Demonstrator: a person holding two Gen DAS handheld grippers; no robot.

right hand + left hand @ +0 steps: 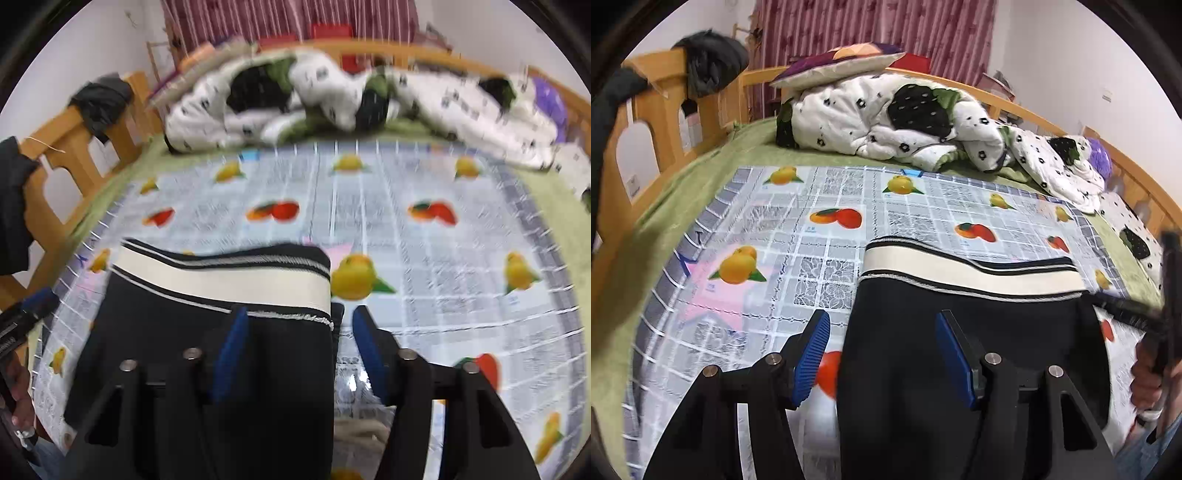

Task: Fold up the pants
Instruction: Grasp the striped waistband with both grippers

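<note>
Dark navy pants (960,332) with a cream, black-striped waistband (960,269) lie on the fruit-print plastic mat (812,221) on the bed. My left gripper (882,354) is open, its blue fingers straddling the pants' left edge. In the right wrist view the pants (203,350) lie at lower left with the waistband (221,280) across the top. My right gripper (295,350) is open, straddling the pants' right edge just below the waistband. The right gripper shows blurred at the far right of the left wrist view (1167,295).
A rumpled white and black quilt (905,118) and a pillow (842,62) lie at the far side of the bed. A wooden bed frame (657,110) with dark clothing (709,62) hung on it stands at left. A green sheet (646,240) borders the mat.
</note>
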